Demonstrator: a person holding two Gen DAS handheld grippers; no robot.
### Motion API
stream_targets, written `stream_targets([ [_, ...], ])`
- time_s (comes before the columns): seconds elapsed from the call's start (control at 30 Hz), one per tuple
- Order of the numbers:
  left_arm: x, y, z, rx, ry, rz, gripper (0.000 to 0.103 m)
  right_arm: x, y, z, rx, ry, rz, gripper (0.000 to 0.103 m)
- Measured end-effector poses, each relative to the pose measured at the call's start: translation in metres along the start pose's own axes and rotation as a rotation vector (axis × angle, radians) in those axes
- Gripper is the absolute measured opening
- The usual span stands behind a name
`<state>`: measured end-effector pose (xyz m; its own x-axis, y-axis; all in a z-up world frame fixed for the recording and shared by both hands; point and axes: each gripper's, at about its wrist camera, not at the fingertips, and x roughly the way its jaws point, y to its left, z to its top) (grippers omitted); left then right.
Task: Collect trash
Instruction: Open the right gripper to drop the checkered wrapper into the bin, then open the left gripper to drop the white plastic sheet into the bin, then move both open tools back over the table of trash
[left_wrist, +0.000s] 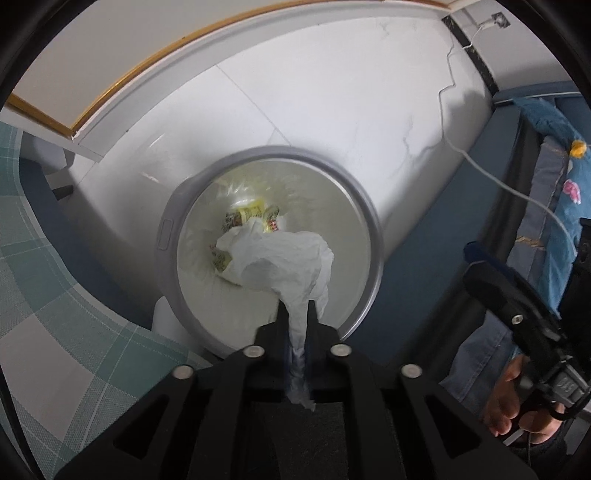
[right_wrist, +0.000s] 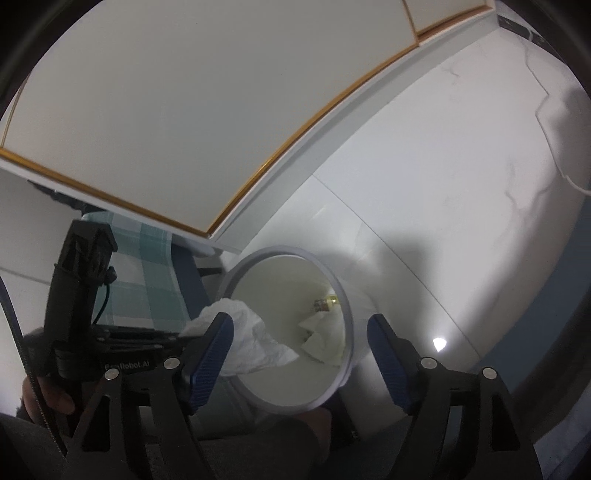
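My left gripper (left_wrist: 298, 314) is shut on a crumpled white tissue (left_wrist: 280, 258) and holds it over the mouth of a round grey-rimmed trash bin (left_wrist: 373, 229). Yellow wrappers (left_wrist: 251, 218) and white paper lie at the bin's bottom. In the right wrist view the same tissue (right_wrist: 251, 343) hangs from the left gripper (right_wrist: 177, 335) over the bin (right_wrist: 343, 295). My right gripper (right_wrist: 301, 350) is open and empty, just above the bin's near side. In the left wrist view the right gripper's body (left_wrist: 517, 314) shows at the right, its fingers out of sight.
The bin stands on a white marble floor (left_wrist: 332, 110). A green checked cloth (left_wrist: 44, 295) hangs at the left. A white cabinet with gold trim (right_wrist: 184, 110) stands behind. A white cable (left_wrist: 498, 177) runs across the floor to blue bedding (left_wrist: 565, 192).
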<state>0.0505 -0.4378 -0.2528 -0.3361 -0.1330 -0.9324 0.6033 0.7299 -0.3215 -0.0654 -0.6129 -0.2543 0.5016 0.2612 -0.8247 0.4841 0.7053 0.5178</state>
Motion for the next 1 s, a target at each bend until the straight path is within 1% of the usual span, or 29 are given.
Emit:
stream_targets([
  [0.07, 0.000, 0.000, -0.001, 0.000, -0.005, -0.010, 0.021, -0.002, -0.001, 0.000, 0.001, -0.004, -0.007, 0.080],
  [0.1, 0.000, 0.000, -0.002, 0.002, -0.010, -0.006, 0.025, -0.002, -0.001, -0.001, 0.001, -0.004, -0.007, 0.080],
  [0.17, -0.003, 0.000, -0.003, 0.006, -0.030, 0.006, 0.044, -0.001, 0.000, -0.001, -0.003, 0.001, -0.007, 0.080],
  [0.2, -0.005, 0.000, -0.005, 0.002, -0.038, 0.015, 0.048, -0.002, 0.001, -0.002, -0.005, -0.003, -0.011, 0.080],
  [0.3, -0.012, 0.002, -0.009, -0.006, -0.077, 0.030, 0.049, -0.003, 0.002, -0.003, -0.006, -0.007, -0.011, 0.081],
  [0.4, -0.020, 0.005, -0.013, -0.026, -0.120, 0.043, 0.051, -0.005, 0.006, -0.005, -0.014, -0.014, -0.019, 0.087],
  [0.47, -0.028, 0.005, -0.018, -0.027, -0.156, 0.075, 0.052, -0.007, 0.009, -0.005, -0.020, -0.014, -0.020, 0.087],
  [0.53, -0.036, 0.004, -0.022, -0.023, -0.196, 0.080, 0.055, -0.011, 0.012, -0.006, -0.023, -0.019, -0.019, 0.087],
  [0.6, -0.049, 0.002, -0.027, -0.026, -0.243, 0.106, 0.058, -0.017, 0.017, -0.005, -0.030, -0.033, -0.018, 0.087],
  [0.67, -0.062, 0.002, -0.034, -0.033, -0.298, 0.137, 0.058, -0.026, 0.024, -0.005, -0.041, -0.053, -0.016, 0.087],
  [0.73, -0.075, 0.003, -0.040, -0.041, -0.344, 0.153, 0.058, -0.035, 0.030, -0.004, -0.054, -0.070, -0.013, 0.087],
  [0.87, -0.111, 0.009, -0.059, -0.086, -0.458, 0.185, 0.058, -0.058, 0.051, -0.001, -0.097, -0.120, -0.004, 0.087],
  [1.0, -0.143, 0.016, -0.079, -0.104, -0.562, 0.228, 0.059, -0.083, 0.081, 0.002, -0.167, -0.176, 0.005, 0.087],
])
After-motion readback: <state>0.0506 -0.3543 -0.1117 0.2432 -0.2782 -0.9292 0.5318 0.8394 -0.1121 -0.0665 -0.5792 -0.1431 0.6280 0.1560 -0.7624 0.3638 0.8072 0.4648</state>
